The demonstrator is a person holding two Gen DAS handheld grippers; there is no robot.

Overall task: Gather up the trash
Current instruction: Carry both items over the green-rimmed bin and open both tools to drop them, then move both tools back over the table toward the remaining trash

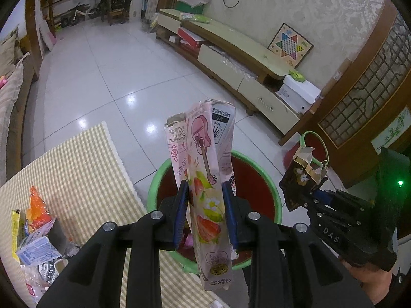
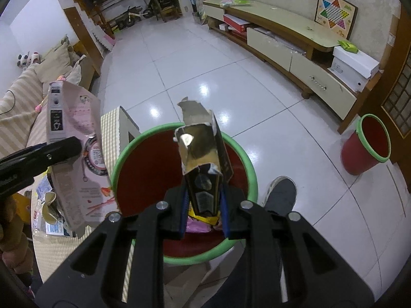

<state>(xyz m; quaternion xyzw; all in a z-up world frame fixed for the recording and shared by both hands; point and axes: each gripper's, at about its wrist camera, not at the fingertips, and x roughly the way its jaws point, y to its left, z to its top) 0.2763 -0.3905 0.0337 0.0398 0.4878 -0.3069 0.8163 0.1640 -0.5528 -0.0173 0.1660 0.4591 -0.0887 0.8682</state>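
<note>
While tilted steeply down over the red bin (image 2: 143,159), left gripper (image 1: 204,205) clamps pink carton (image 1: 205,169); right gripper (image 2: 203,202), at three o'clock, clamps dark carton (image 2: 203,154).

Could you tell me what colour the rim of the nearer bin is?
Green rim, red inside; clearest in the right wrist view.

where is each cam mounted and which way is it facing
Left wrist: on the left gripper, looking down along its fingers at the pink strawberry box over the red bin; right gripper and a hand show.
Right wrist: on the right gripper, aimed down at the dark gold-lined box over the bin; a shoe shows.
Shared: bin, both boxes, checked table.
</note>
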